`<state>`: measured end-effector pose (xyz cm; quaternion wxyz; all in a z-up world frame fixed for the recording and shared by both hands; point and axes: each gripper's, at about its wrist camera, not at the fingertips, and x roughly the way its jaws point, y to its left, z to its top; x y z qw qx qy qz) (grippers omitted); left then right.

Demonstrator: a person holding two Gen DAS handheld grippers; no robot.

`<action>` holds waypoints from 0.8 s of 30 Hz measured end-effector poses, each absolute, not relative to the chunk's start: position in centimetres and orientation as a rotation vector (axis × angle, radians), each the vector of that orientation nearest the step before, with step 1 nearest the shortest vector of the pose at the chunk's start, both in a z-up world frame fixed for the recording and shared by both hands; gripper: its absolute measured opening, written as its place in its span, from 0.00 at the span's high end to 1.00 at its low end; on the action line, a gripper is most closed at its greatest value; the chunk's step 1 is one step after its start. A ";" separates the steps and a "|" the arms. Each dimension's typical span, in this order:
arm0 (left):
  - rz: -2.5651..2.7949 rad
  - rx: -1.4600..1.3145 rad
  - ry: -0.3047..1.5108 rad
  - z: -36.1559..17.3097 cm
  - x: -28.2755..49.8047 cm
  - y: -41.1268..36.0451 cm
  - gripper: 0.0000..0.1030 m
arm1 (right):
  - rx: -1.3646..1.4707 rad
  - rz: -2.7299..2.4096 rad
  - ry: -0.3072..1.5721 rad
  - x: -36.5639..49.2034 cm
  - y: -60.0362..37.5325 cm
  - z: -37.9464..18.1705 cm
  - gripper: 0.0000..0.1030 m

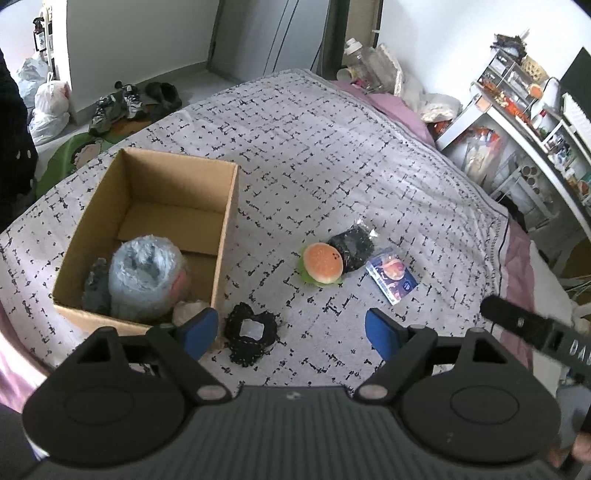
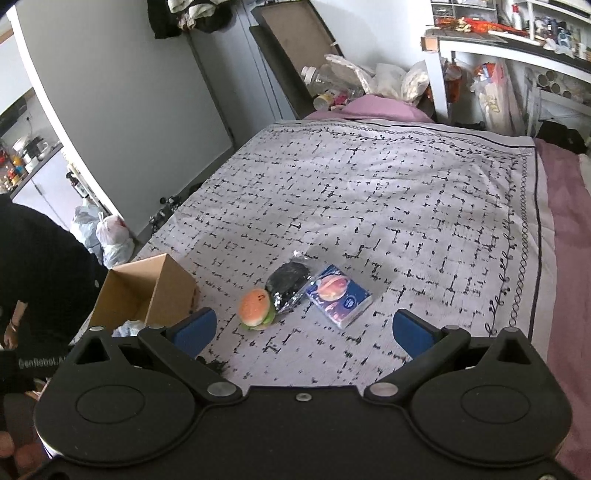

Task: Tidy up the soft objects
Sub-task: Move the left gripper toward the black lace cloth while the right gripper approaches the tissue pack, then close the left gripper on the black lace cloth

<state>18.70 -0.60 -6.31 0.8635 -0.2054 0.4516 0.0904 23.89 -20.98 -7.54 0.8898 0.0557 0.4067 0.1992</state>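
Hovering both grippers spread and empty, left gripper (image 1: 291,328) over the near black pouch (image 1: 251,338) beside the cardboard box (image 1: 229,229); right gripper (image 2: 304,330) faces the burger plush (image 2: 255,308), likely next.

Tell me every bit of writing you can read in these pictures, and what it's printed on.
"DA", cut off by the picture's edge: white letters on the right gripper's black body, seen from the left wrist view.
"GenRobot.AI", last letters uncertain: pale letters on the left gripper's dark body, seen from the right wrist view.
Tissue pack: a round blue badge and print, too small to read.
Shelf packages: too blurred.
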 end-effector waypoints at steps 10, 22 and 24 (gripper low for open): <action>0.215 -0.369 0.999 -9.5 20.3 -3.4 0.20 | 0.029 0.480 0.889 27.2 -21.1 -9.9 0.00; 0.236 -0.327 1.064 -13.7 22.7 -4.7 0.30 | -0.024 0.512 0.920 30.4 -21.2 -14.2 0.01; 0.239 -0.316 1.075 -14.5 23.1 -4.8 0.32 | -0.034 0.511 0.934 30.8 -21.3 -14.9 0.01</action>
